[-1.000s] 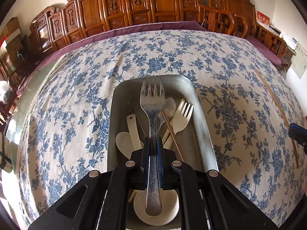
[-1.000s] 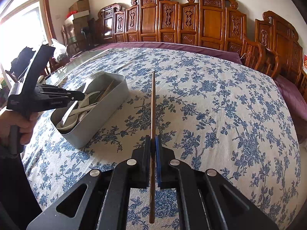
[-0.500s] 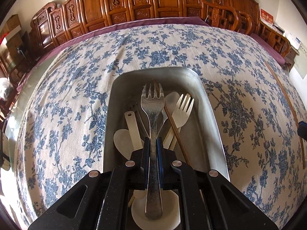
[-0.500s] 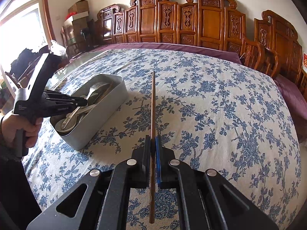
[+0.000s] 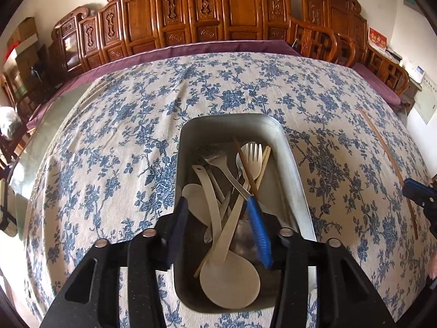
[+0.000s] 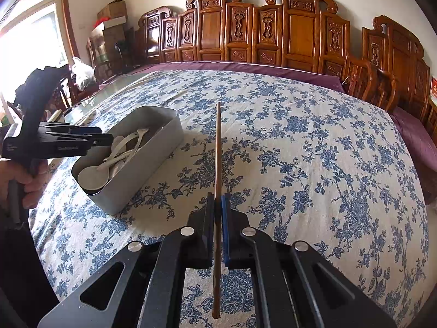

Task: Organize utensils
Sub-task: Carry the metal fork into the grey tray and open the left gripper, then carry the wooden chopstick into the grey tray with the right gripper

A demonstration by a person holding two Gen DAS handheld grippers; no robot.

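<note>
A grey metal tray (image 5: 296, 169) on the flowered tablecloth holds several utensils: a metal fork (image 5: 218, 160), a cream plastic fork (image 5: 252, 154), a white spoon (image 5: 229, 281) and a brown chopstick (image 5: 244, 164). My left gripper (image 5: 221, 216) is open and empty just above the tray's near end. My right gripper (image 6: 217, 202) is shut on a brown wooden chopstick (image 6: 217, 147), held above the cloth to the right of the tray (image 6: 153, 158). The left gripper (image 6: 82, 140) also shows in the right wrist view, over the tray.
The table's blue flowered cloth (image 5: 123, 142) spreads around the tray. Carved wooden chairs (image 6: 273, 32) line the far edge and the right side. A glass-topped strip (image 6: 90, 101) and clutter lie to the far left.
My left gripper has opened and let go of the metal fork, which now lies in the tray. My right gripper still holds the chopstick, hardly moved.
</note>
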